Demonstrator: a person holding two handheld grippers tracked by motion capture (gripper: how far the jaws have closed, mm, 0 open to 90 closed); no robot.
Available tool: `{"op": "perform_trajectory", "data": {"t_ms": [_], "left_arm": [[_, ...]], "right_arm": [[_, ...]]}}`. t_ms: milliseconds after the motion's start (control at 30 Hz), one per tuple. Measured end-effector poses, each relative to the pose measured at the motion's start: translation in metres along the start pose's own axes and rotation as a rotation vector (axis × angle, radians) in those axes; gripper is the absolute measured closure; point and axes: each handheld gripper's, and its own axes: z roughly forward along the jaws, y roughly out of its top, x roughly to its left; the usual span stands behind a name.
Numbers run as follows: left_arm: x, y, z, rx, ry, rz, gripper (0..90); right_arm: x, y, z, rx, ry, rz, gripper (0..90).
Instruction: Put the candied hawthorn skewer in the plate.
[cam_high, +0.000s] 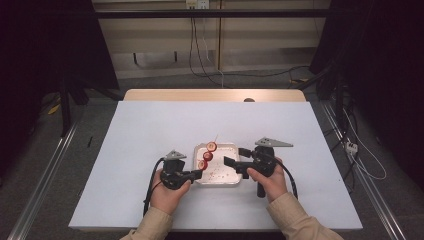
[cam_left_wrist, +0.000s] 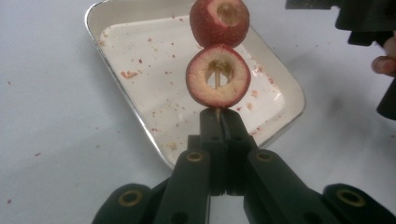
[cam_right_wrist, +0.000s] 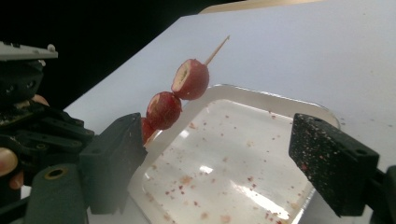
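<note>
The right tongs (cam_right_wrist: 219, 158) stand wide apart, their 2 black jaws speckled with red crumbs and nothing between them. Beyond lies a metal tray (cam_right_wrist: 275, 105) scattered with red bits, on the white worktop (cam_right_wrist: 303, 51). Over its left rim slants a wooden skewer (cam_right_wrist: 217, 49) strung with cored red fruits (cam_right_wrist: 191, 79). The left tongs (cam_right_wrist: 42, 126) sit at the left edge.
</note>
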Motion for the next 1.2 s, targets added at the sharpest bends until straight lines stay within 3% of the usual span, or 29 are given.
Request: {"op": "perform_trajectory", "data": {"t_ms": [367, 433, 500, 533, 833, 1033, 1200], "left_arm": [[-0.011, 0.004, 0.019, 0.087, 0.021, 0.059, 89.5], [-0.012, 0.006, 0.022, 0.126, 0.011, 0.073, 89.6], [-0.014, 0.006, 0.025, 0.122, 0.037, 0.088, 89.3], [-0.013, 0.007, 0.026, 0.130, 0.019, 0.094, 88.9], [-0.014, 0.008, 0.020, 0.076, -0.006, 0.092, 76.6], [-0.004, 0.006, -0.002, 0.000, -0.064, 0.092, 63.9], [0.008, 0.003, -0.017, -0.033, -0.076, 0.097, 56.9]], "right_arm": [[-0.003, -0.008, -0.007, -0.018, 0.006, 0.004, 16.4], [-0.003, -0.009, -0.008, -0.009, 0.006, -0.001, 16.3], [-0.003, -0.010, -0.009, -0.014, 0.006, -0.002, 16.3], [-0.003, -0.011, -0.010, -0.017, 0.007, 0.001, 16.3], [-0.003, -0.016, -0.018, -0.017, -0.006, -0.029, 15.1], [-0.005, -0.020, -0.025, -0.018, -0.019, -0.054, 14.7], [-0.006, -0.023, -0.029, -0.007, -0.033, -0.084, 14.1]]}}
